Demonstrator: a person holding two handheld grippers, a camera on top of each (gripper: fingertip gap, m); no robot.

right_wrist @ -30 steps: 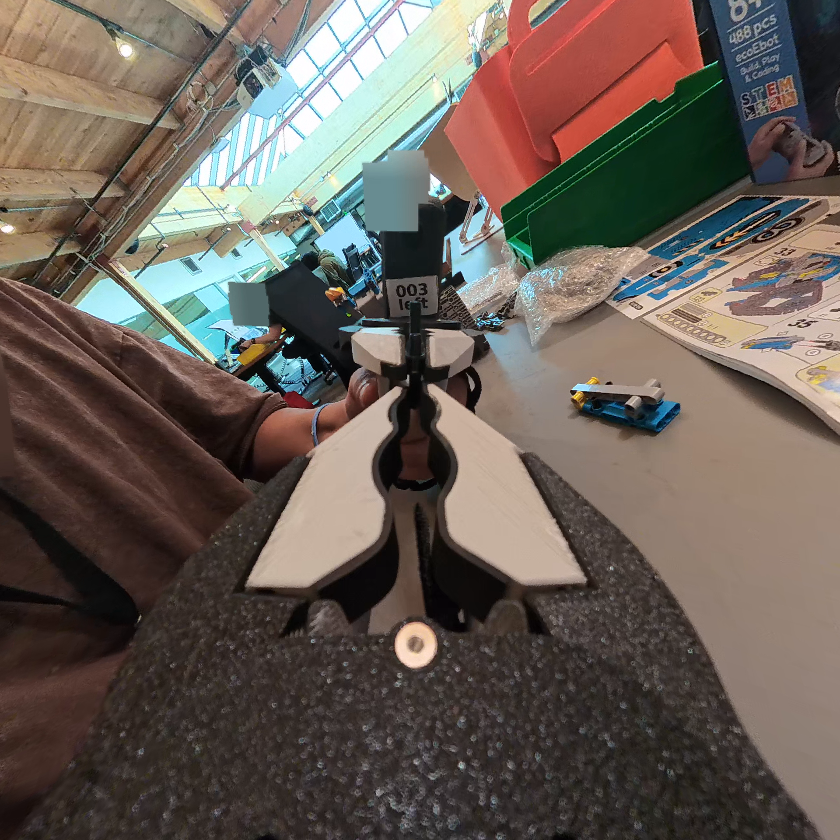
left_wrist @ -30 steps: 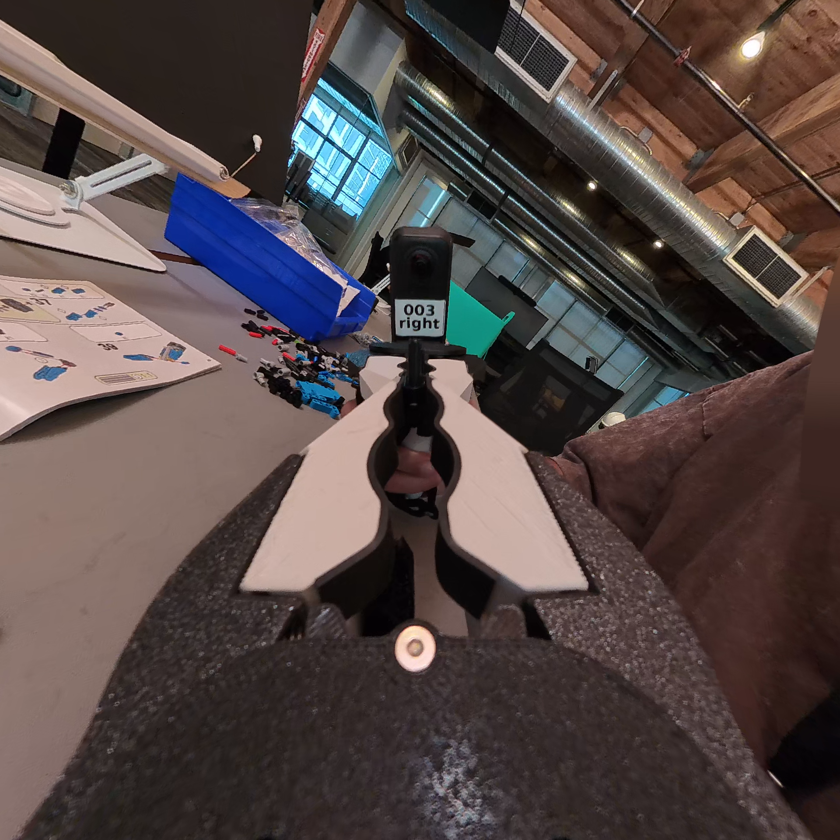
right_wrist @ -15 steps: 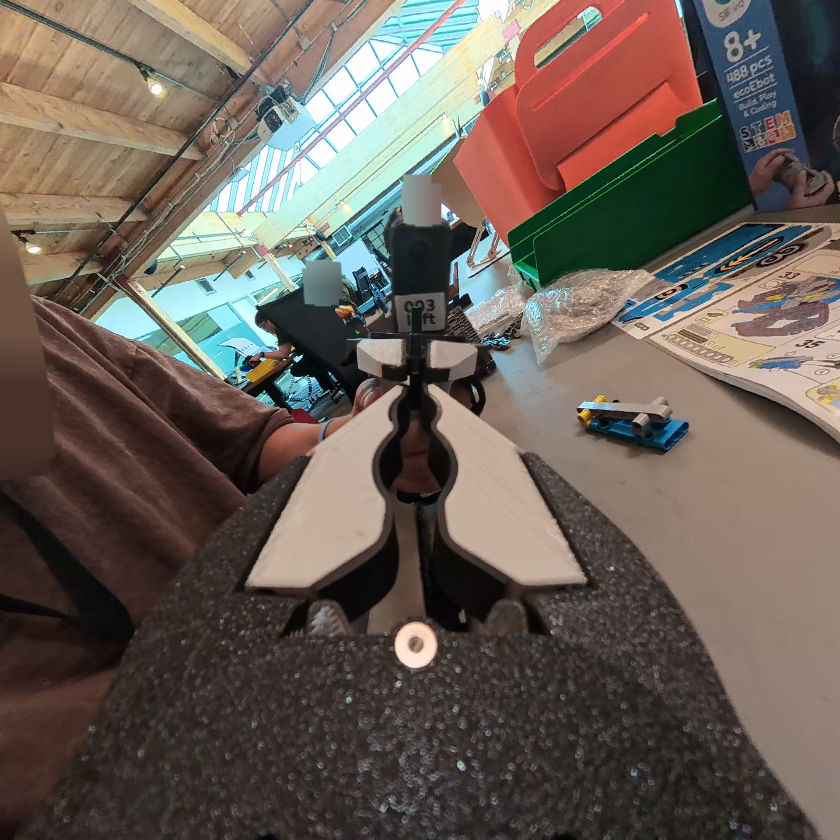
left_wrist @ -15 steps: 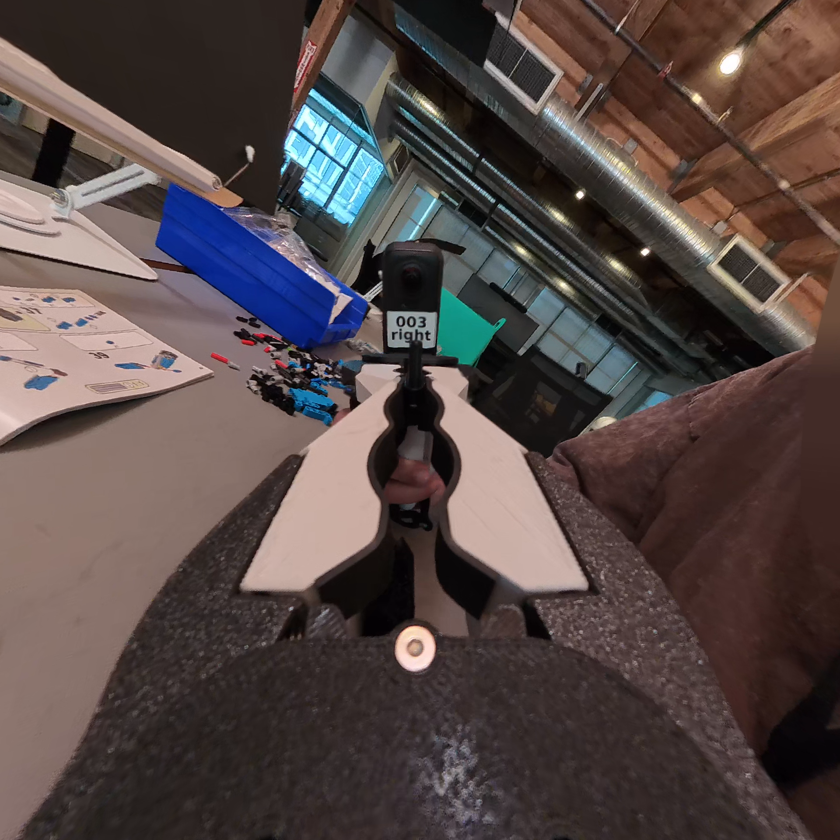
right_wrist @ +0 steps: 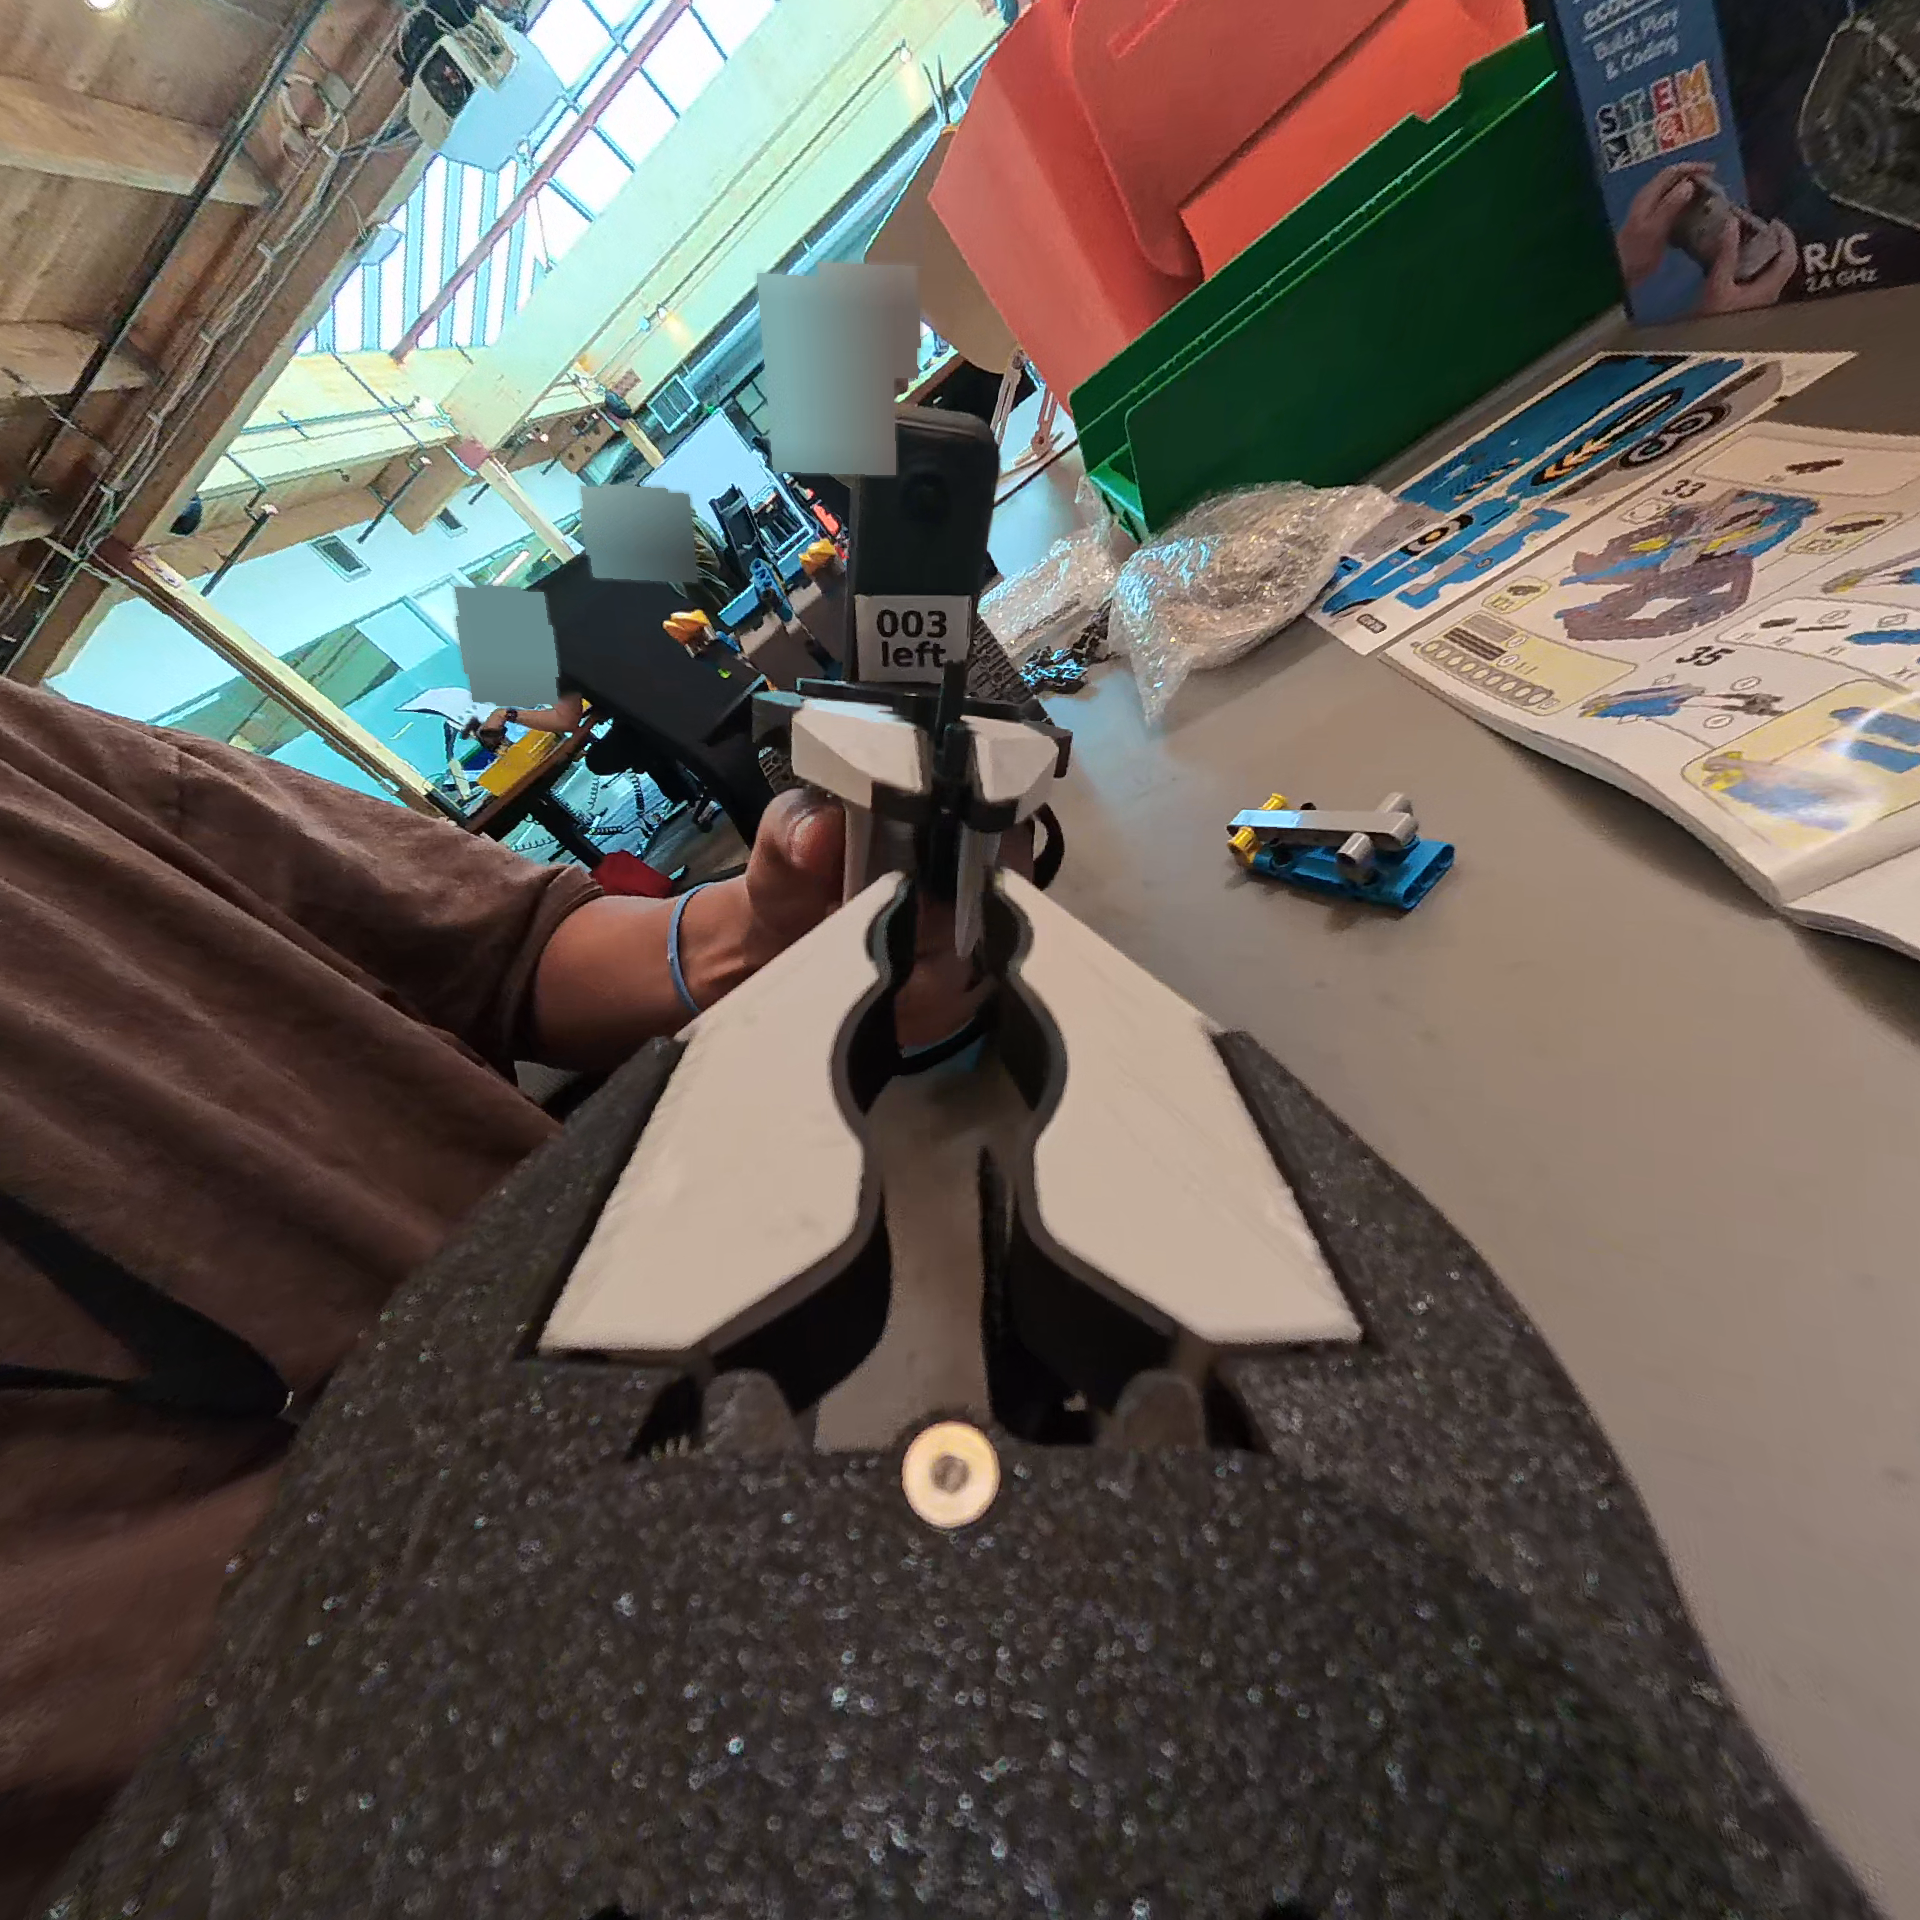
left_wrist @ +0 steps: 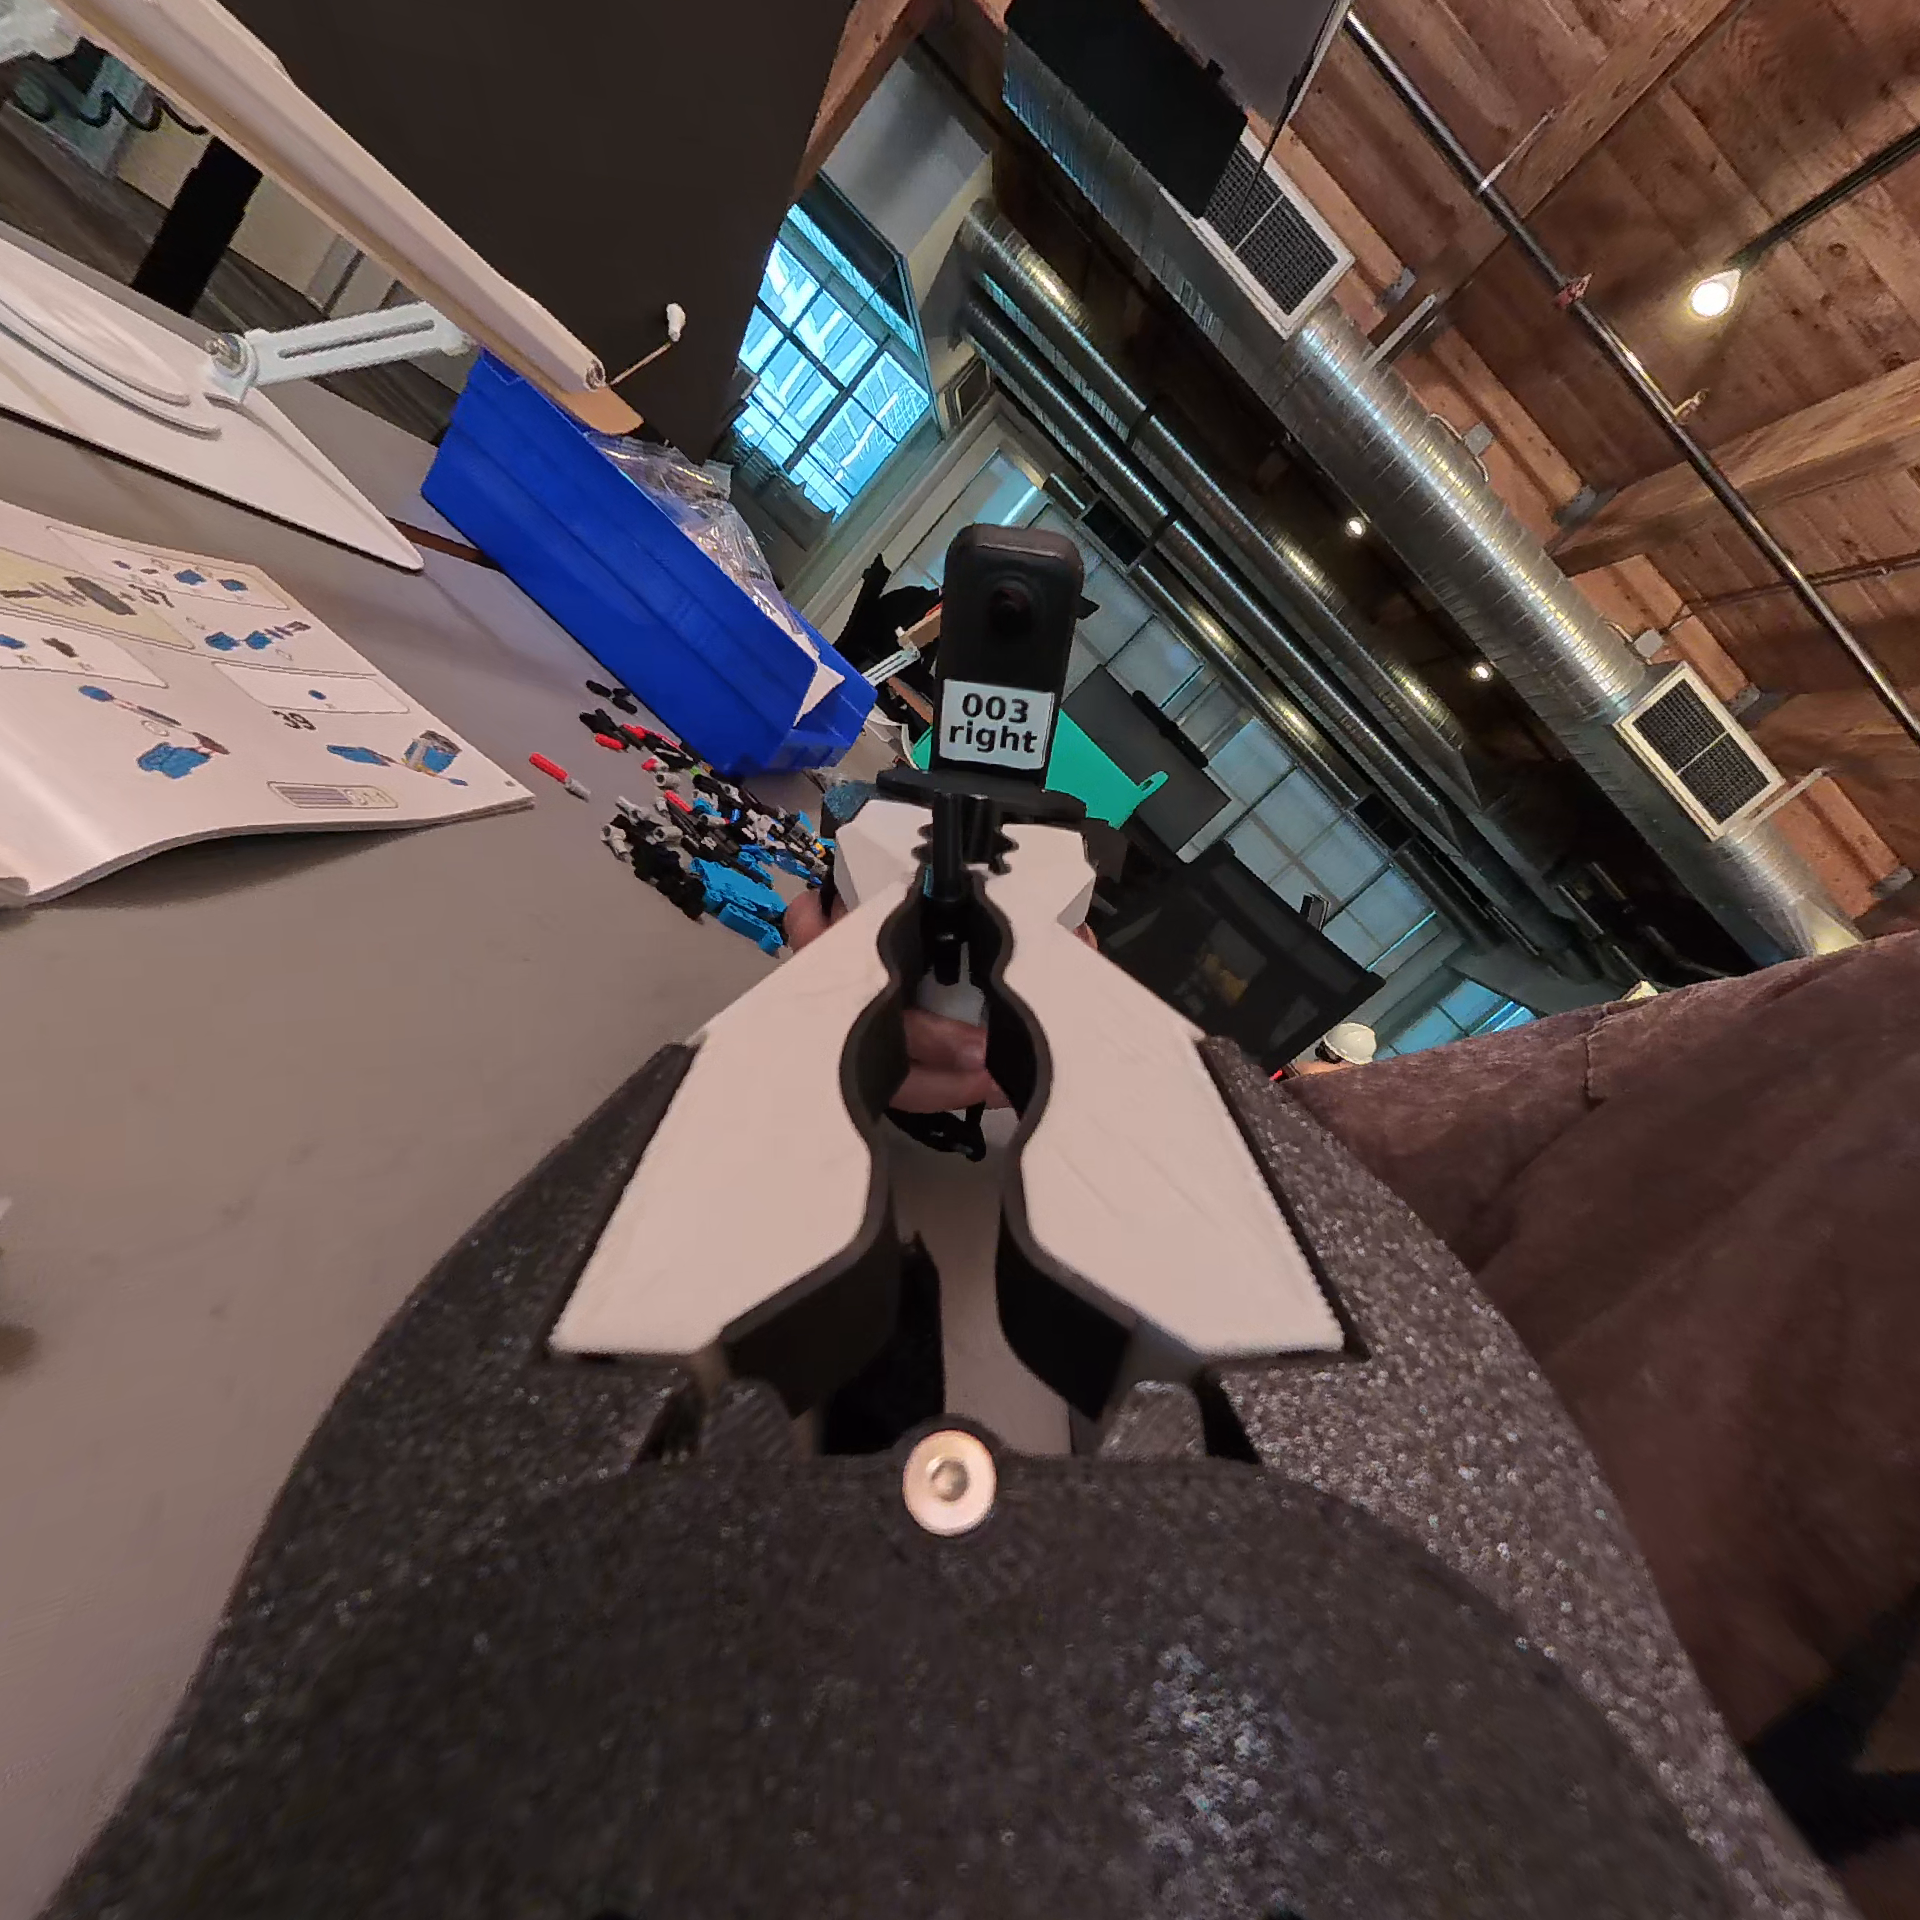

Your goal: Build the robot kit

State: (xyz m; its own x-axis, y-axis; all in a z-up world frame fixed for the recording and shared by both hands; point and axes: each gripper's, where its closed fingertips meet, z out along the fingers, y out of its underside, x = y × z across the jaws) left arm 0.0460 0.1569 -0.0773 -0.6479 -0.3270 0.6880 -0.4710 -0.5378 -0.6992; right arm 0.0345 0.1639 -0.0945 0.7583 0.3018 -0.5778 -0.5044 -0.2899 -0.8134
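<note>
My left gripper [left_wrist: 940, 899] and my right gripper [right_wrist: 925, 894] point at each other, tip to tip, above the grey table [left_wrist: 260, 1091]. Both have their jaws closed. A thin black piece [left_wrist: 943, 862] stands upright at the meeting tips and runs down between the fingers; it also shows in the right wrist view [right_wrist: 943, 790]. It is too small to tell what it is. The right gripper [left_wrist: 966, 883] with its black camera faces me in the left wrist view. The left gripper [right_wrist: 925, 758] faces me in the right wrist view, held by a hand [right_wrist: 790, 894].
An open instruction booklet [left_wrist: 187, 727], a blue bin [left_wrist: 623, 603] and a heap of small blue, black and red parts [left_wrist: 717, 842] lie on the left. A small blue and grey assembly [right_wrist: 1340, 847], plastic bags [right_wrist: 1226, 582], green and orange trays [right_wrist: 1351, 343] and a box [right_wrist: 1714, 156] lie on the right. Both grippers' tips are close together, under 4 cm apart.
Both grippers stayed shut and tip to tip. They tilted and shifted a little, and the left gripper now looks closer in the right wrist view.
</note>
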